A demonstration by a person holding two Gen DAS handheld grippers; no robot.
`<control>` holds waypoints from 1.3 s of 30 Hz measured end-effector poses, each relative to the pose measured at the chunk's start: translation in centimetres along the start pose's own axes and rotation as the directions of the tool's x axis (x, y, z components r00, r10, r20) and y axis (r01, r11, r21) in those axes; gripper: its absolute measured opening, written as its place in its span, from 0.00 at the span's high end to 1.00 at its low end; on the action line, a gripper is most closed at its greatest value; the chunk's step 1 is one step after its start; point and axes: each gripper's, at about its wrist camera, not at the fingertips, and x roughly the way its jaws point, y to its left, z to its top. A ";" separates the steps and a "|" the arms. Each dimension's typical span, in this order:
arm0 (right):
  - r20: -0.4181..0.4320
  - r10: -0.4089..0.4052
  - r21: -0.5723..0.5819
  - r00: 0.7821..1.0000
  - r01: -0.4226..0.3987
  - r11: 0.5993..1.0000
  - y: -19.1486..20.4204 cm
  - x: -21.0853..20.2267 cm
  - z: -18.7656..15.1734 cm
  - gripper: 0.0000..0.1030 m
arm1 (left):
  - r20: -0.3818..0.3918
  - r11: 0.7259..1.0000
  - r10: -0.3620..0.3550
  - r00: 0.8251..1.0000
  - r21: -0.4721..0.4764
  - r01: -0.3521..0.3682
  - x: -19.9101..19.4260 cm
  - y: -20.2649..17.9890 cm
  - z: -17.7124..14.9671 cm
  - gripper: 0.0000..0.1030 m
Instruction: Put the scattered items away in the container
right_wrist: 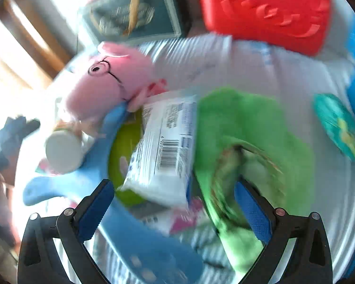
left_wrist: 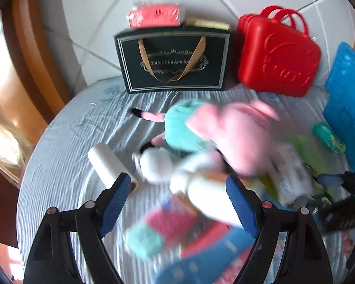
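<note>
Containers stand along the far edge of a round table [left_wrist: 66,127] under a pale striped cloth: a dark green gift box [left_wrist: 174,60] with tan ribbon handles, a red plastic case [left_wrist: 278,54] with loop handles beside it, and a blue bin [left_wrist: 348,99] at the right edge. Their interiors are hidden; a pink packet [left_wrist: 155,16] lies on or just behind the gift box.

Scattered items crowd the table's middle. A pink plush pig [left_wrist: 227,137] in a teal dress lies ahead of the left gripper [left_wrist: 177,202], whose blue-padded jaws stand wide apart and empty above a blurred white bottle [left_wrist: 201,191]. The right gripper [right_wrist: 174,210] is likewise spread and empty, over a white wipes packet [right_wrist: 164,146] and beside a green cloth [right_wrist: 250,127]. A white roll [left_wrist: 106,163] rests near the left finger.

Pale tiled floor and wooden furniture surround the table.
</note>
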 end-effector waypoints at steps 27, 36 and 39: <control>0.127 -0.195 0.181 0.973 0.171 0.969 -11.3 -10.1 -7.3 0.37 | -0.031 0.988 -0.146 0.989 -0.054 0.144 -3.6 -13.2 -6.4 0.20; 0.167 -0.213 0.060 0.963 0.206 0.977 -18.3 -8.5 -3.5 0.37 | -0.046 0.980 -0.178 0.983 -0.095 0.173 2.0 -26.0 -3.5 0.20; 0.164 -0.182 0.029 0.969 0.180 0.983 -19.8 -6.5 -1.9 0.37 | -0.134 0.984 -0.136 0.982 -0.133 0.118 6.2 -27.2 -3.8 0.20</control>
